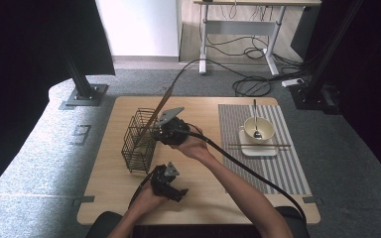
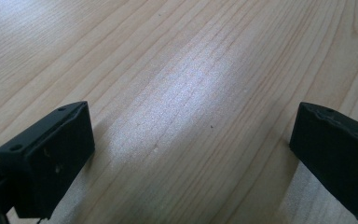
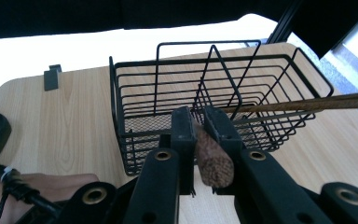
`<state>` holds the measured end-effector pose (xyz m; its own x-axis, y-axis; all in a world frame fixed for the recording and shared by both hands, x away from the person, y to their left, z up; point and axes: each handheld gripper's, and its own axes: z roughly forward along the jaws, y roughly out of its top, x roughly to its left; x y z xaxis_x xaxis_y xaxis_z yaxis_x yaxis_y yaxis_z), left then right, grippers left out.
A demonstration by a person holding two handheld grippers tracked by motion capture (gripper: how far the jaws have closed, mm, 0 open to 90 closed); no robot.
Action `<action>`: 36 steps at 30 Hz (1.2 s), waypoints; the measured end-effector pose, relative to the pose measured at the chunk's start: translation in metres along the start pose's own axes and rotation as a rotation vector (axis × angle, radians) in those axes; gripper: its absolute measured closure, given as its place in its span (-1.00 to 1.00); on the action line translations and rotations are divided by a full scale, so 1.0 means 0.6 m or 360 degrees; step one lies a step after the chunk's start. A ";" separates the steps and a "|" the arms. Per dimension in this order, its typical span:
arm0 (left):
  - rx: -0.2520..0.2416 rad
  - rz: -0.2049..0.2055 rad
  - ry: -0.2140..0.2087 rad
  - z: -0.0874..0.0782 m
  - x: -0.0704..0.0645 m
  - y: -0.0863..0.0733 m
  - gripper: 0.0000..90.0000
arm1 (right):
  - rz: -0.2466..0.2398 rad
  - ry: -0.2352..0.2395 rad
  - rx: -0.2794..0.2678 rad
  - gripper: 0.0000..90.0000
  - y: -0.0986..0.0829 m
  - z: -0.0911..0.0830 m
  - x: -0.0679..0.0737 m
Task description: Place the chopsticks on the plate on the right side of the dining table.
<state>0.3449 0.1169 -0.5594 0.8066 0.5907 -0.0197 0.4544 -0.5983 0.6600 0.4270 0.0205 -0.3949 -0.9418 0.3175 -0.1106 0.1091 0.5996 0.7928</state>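
Step in hand, as I read it: one chopstick (image 3: 303,103) is going into the wire basket (image 1: 139,141).

Right gripper (image 3: 200,122) sits just beside the basket's near rim. Its fingers (image 3: 182,135) are closed tight on the thick butt end of the stick. The round cut end pokes out toward the camera between them.

From the grip the shaft runs out over the basket, above the rim and across the divider wires. In the high view the chopstick (image 1: 161,104) angles up and away from the basket's far side, so it is tilted, not yet down in a compartment.

Left gripper (image 1: 168,182) rests low on the bench (image 1: 203,198) near the front edge, well apart from the basket. Its fingers (image 2: 46,158) are spread wide with nothing between them, just bare wood grain.

Next move, my guess: swing the tip down into one compartment between the dividers, then let go. The gaps are narrow, so alignment matters, and the light basket could slide if nudged.

Materials:
- Stick: dark brown wood, slim, tapered, rough grainy end face.
- Basket: thin black wire, boxy, fine mesh floor, upright loop dividers.
- Bench: pale wood, smooth, slight sheen.
- Off to the right, a striped placemat (image 1: 287,168) carries a cream bowl (image 1: 259,130) with a spoon, on a white square plate, another chopstick laid across it.
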 end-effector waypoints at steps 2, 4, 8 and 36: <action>0.0000 -0.0001 0.0001 0.000 0.000 0.000 -1.00 | -0.0009 0.0008 -0.0006 0.82 0.002 -0.006 -0.001; 0.0000 -0.0003 0.0002 0.000 0.000 0.000 -1.00 | -0.0004 0.0017 -0.0014 0.83 0.003 -0.010 -0.002; 0.0000 -0.0005 0.0003 0.000 -0.001 0.000 -1.00 | 0.0006 0.0039 -0.0010 0.83 0.005 -0.019 -0.002; 0.0000 -0.0025 0.0024 -0.002 -0.004 -0.002 -1.00 | 0.0083 0.0124 -0.0091 0.83 0.012 -0.118 -0.019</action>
<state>0.3420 0.1173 -0.5593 0.7934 0.6084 -0.0188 0.4670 -0.5886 0.6599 0.4159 -0.0310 -0.3455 -0.9574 0.2877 -0.0228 0.1425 0.5399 0.8296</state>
